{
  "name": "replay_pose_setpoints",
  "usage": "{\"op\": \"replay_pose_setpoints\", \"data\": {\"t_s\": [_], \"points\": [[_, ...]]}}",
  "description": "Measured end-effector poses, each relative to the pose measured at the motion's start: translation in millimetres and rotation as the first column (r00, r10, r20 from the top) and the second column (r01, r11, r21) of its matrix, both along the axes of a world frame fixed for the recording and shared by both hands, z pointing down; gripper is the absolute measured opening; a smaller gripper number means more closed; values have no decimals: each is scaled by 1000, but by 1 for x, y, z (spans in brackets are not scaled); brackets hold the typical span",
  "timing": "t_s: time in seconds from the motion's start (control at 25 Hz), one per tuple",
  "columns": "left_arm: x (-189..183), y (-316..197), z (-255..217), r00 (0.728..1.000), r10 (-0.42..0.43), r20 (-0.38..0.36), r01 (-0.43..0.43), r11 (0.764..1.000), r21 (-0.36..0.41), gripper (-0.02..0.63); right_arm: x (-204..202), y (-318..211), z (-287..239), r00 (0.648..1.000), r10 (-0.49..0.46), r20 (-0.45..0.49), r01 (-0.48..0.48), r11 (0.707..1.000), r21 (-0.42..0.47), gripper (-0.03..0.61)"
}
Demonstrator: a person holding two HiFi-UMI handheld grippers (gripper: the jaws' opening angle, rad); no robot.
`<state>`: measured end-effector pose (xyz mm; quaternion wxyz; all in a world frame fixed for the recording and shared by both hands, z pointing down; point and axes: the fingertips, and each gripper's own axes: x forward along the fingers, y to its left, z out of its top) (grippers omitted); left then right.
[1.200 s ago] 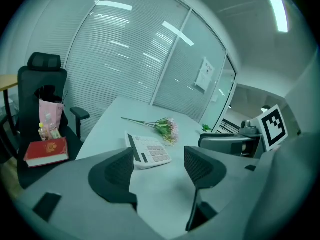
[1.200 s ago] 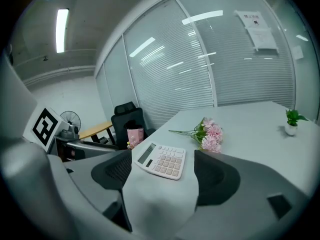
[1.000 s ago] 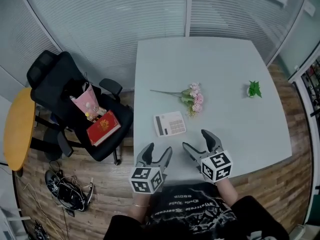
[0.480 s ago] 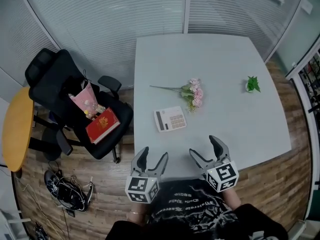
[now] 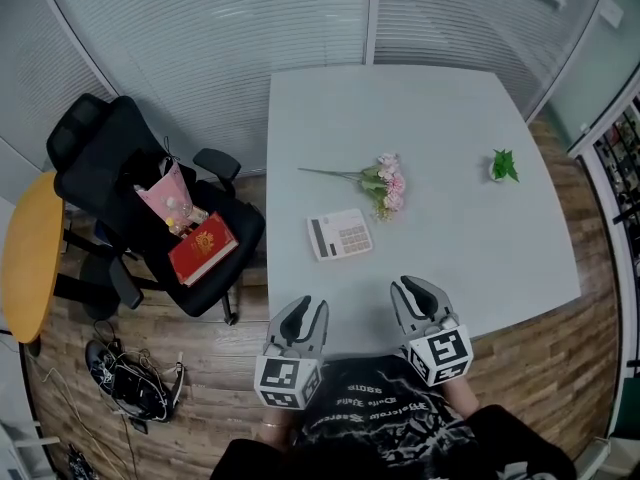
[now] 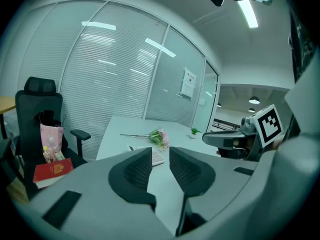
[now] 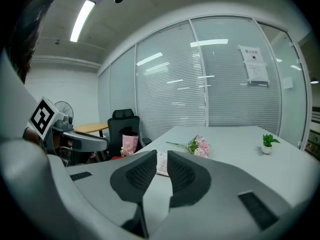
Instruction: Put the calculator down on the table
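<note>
The white calculator lies flat on the pale grey table, near its left front part, with nothing touching it. Both grippers hang at the table's near edge, well short of it. My left gripper has just been closing; a narrow gap remains between its pads and nothing is in it. My right gripper has closed further, down to a thin slit, also empty. In the left gripper view the calculator shows beyond the jaws of my left gripper. In the right gripper view the calculator shows past my right gripper.
A bunch of pink flowers lies just behind the calculator. A small green plant stands at the table's right. Left of the table a black office chair carries a red book and a pink bag. Cables lie on the wooden floor.
Both grippers drew back from the calculator toward the table's near edge, then both pairs of jaws swung from wide open to nearly together. The calculator stayed put.
</note>
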<state>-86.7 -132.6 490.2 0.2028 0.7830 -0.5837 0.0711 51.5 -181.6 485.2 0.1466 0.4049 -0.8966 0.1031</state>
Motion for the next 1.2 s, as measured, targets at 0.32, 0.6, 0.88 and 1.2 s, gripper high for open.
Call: {"op": "replay_pose_setpoints", "data": {"t_s": [0.32,0.6,0.88,1.2], "points": [[-12,-1,6,997,-70,-32,68,997,-44,21,-11,3,2,997,-75,-27,75,997,0,8],[-15,-5,17,989,-99,-112,88,992,-95,20,-25,-2,2,987,-128,-92,132,991,36,6],[-14,-12,16,991,-107,-81,101,992,-78,20,-35,-6,7,979,-176,-106,180,983,27,6],[-13,-14,19,994,-95,-51,90,992,-90,20,-29,-13,15,981,-171,-95,172,985,8,6]]}}
